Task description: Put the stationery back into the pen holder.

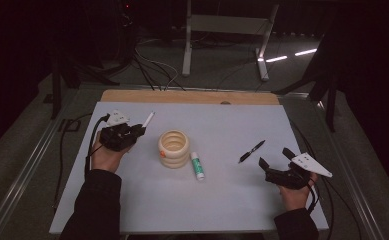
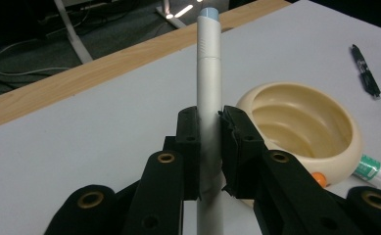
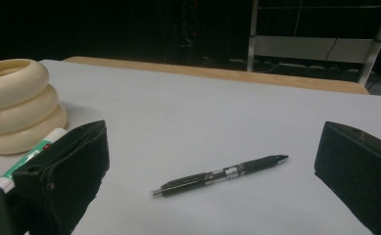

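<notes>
My left gripper point(image 1: 138, 131) is shut on a grey-white marker point(image 2: 209, 83) with a pale blue tip, held left of the cream ribbed holder point(image 1: 174, 148). In the left gripper view the black pads point(image 2: 190, 147) squeeze the marker's barrel, and the holder's rim point(image 2: 347, 147) lies just to the right. My right gripper point(image 1: 274, 158) stands open near the table's right front, jaws wide apart. A black pen point(image 3: 220, 175) lies on the sheet between and ahead of those jaws, also in the high view as the pen point(image 1: 252, 151). A glue stick point(image 1: 197, 166) lies beside the holder.
A white sheet point(image 1: 222, 200) covers the table, with a wooden strip point(image 1: 192, 96) along its far edge. Cables point(image 1: 89, 145) trail off both grippers. A metal stand point(image 1: 222, 35) and dark floor lie beyond the table.
</notes>
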Available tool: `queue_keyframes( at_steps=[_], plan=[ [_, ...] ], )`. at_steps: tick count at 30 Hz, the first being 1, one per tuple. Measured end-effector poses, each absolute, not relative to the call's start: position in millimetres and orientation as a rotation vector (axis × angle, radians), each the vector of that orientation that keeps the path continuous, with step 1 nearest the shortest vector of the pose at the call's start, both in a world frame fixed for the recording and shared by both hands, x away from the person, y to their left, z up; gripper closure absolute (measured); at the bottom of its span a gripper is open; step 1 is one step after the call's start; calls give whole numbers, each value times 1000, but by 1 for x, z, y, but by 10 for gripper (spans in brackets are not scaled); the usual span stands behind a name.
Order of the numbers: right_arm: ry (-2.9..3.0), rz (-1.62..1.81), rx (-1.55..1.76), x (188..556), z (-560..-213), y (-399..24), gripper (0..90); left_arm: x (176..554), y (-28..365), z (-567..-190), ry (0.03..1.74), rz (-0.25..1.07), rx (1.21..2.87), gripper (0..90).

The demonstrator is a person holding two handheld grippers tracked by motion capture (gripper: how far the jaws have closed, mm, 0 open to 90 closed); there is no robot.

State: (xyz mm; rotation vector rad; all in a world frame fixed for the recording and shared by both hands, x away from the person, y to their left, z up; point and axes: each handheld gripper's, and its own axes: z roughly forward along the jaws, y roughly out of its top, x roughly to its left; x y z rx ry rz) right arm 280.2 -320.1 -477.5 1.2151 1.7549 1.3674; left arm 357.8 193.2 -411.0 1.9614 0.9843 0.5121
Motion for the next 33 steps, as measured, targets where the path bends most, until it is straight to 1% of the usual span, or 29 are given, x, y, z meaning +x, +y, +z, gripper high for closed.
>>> queue_keyframes(
  at_steps=[33],
  plan=[
    [1753, 1367, 1214, 280, -477, -320, 0, 368, 171, -402, 942, 506, 1944, 793]
  ],
)
